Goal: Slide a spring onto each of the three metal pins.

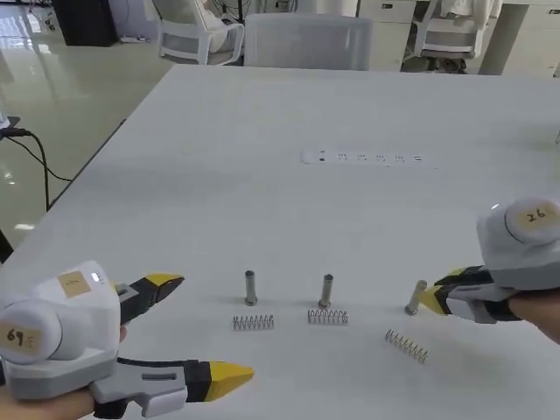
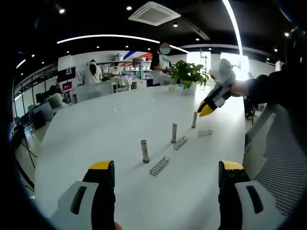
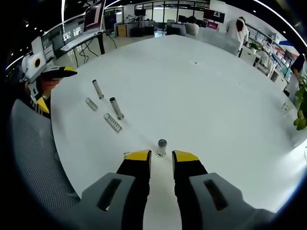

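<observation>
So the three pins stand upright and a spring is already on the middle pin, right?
Not quite: the three pins stand upright, but the middle pin is bare; the head view shows its spring lying beside it on the table.

My white-and-grey left gripper (image 1: 210,326) carries a round tan sticker (image 1: 19,337) handwritten "69", and my right gripper (image 1: 430,299) has another tan sticker (image 1: 535,214) reading "26".

White table (image 1: 262,131) in a bright office, grey chair (image 1: 306,42) behind.
</observation>
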{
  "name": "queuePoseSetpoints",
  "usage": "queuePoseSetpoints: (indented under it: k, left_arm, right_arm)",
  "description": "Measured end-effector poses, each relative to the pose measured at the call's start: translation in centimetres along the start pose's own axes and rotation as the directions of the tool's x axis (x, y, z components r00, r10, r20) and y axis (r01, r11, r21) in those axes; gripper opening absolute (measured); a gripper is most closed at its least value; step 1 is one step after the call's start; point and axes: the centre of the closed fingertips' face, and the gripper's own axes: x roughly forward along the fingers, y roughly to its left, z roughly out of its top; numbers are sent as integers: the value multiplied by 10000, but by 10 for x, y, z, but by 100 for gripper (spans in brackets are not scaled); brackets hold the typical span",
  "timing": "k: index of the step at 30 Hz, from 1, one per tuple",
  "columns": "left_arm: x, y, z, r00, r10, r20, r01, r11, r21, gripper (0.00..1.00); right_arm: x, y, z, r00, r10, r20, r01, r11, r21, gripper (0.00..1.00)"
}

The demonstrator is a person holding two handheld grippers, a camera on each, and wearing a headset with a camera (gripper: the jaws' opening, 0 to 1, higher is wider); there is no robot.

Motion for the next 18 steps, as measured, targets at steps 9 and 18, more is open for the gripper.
queuePoseSetpoints:
  k: [9, 18]
  left_arm:
    - [1, -1, 1, 10000, -45, 14, 45, 10000, 34, 88]
    - [0, -1, 1, 10000, -13, 8, 13, 10000, 37, 88]
  right_arm:
    - [-3, 8, -8, 9995, 295, -56, -295, 9996, 15, 20]
    - [-1, 24, -23, 9959, 819, -389, -827, 9963, -218, 20]
